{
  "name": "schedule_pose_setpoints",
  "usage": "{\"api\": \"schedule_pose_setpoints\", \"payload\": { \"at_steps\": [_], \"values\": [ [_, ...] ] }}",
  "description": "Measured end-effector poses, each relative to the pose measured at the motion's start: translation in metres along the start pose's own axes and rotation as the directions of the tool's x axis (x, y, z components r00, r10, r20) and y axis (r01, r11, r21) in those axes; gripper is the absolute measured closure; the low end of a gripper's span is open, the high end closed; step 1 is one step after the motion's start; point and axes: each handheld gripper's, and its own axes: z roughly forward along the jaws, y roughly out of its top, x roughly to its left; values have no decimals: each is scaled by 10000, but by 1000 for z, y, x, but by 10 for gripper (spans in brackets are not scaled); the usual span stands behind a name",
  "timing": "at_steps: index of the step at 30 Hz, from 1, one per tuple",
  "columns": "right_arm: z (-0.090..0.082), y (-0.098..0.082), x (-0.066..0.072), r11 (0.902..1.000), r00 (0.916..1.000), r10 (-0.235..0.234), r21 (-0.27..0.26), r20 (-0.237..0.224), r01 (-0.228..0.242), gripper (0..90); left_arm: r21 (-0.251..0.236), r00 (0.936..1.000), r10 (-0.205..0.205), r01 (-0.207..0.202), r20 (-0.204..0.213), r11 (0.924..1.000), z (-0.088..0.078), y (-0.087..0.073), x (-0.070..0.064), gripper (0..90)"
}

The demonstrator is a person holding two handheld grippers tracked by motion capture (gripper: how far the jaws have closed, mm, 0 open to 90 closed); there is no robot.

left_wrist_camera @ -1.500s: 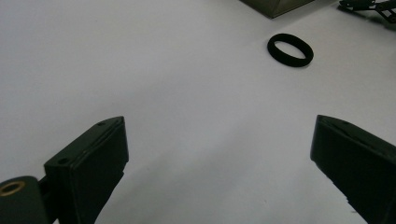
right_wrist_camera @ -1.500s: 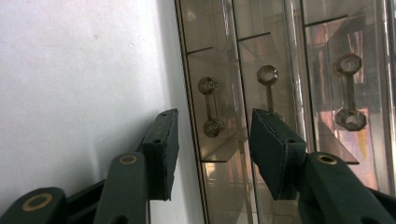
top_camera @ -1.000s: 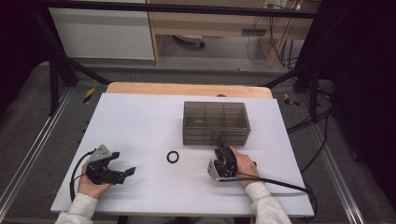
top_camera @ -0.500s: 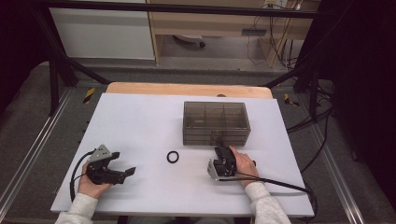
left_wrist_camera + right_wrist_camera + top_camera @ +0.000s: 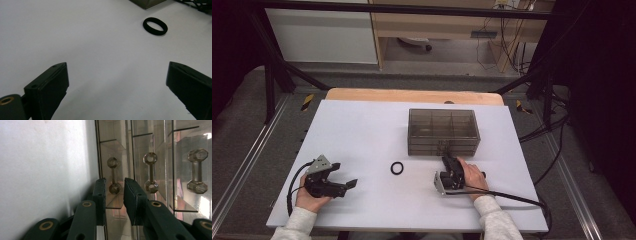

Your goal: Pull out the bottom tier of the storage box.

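A smoky clear drawer box [image 5: 442, 131] stands on the white table [image 5: 362, 130], right of centre. My right gripper [image 5: 448, 161] lies against its front, turned on its side. In the right gripper view the jaws [image 5: 115, 182] flank the lower knob of a clear drawer handle [image 5: 113, 173]; they have just been closing, and a thin gap still shows on each side of it. A black ring [image 5: 397, 168] lies flat mid-table, and also appears up ahead as the ring [image 5: 155, 25] in the left gripper view. My left gripper [image 5: 347, 185] rests at the front left, wide open [image 5: 117, 72] and empty.
Two more clear handles [image 5: 150, 172] [image 5: 197, 171] sit on the neighbouring drawers. A black cable [image 5: 512, 197] trails from the right gripper toward the table's right front corner. A wooden board edge [image 5: 412, 95] runs along the back. Metal frame rails flank the table.
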Motion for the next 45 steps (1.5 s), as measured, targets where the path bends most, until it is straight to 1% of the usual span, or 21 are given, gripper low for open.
{"api": "schedule_pose_setpoints", "payload": {
  "at_steps": [12,17,20,21,24,27,28,29,30,34,39,45],
  "values": [
    [0,0,2,9999,9998,-139,24,126,139,751,1,10000,8,-8,2,10000,0,0,0,44],
    [1,0,3,9996,9995,-268,60,182,267,768,-2,10000,8,-8,-2,10000,0,0,0,44],
    [1,0,4,9994,9992,-331,70,238,329,772,-6,10000,14,-14,-11,10000,0,0,0,44],
    [1,0,4,9991,9987,-424,82,271,422,775,-10,10000,14,-14,-8,10000,0,0,0,44],
    [1,-1,5,9990,9984,-452,32,346,451,779,-17,10000,9,-9,-11,10000,-1,0,0,44],
    [1,0,6,9986,9977,-512,115,435,507,786,-19,10000,9,-9,-16,10000,-1,0,0,44],
    [1,0,6,9986,9977,-512,115,435,507,786,-19,10000,9,-9,-16,10000,-1,0,0,44],
    [1,-1,6,9979,9967,-648,43,486,646,788,-24,10000,13,-13,-15,10000,-1,0,0,44],
    [1,-1,6,9983,9971,-582,70,493,580,790,-24,10000,13,-13,-15,10000,-1,0,0,44],
    [1,-1,7,9979,9963,-646,4,560,647,792,-31,10000,9,-9,-21,10000,-1,0,0,44],
    [1,-1,7,9974,9957,-721,23,575,720,800,-25,10000,19,-19,-17,10000,-1,0,0,44],
    [0,-1,6,9970,9959,-777,38,469,777,803,-31,10000,14,-14,-18,10000,-1,0,0,44]
  ]
}}
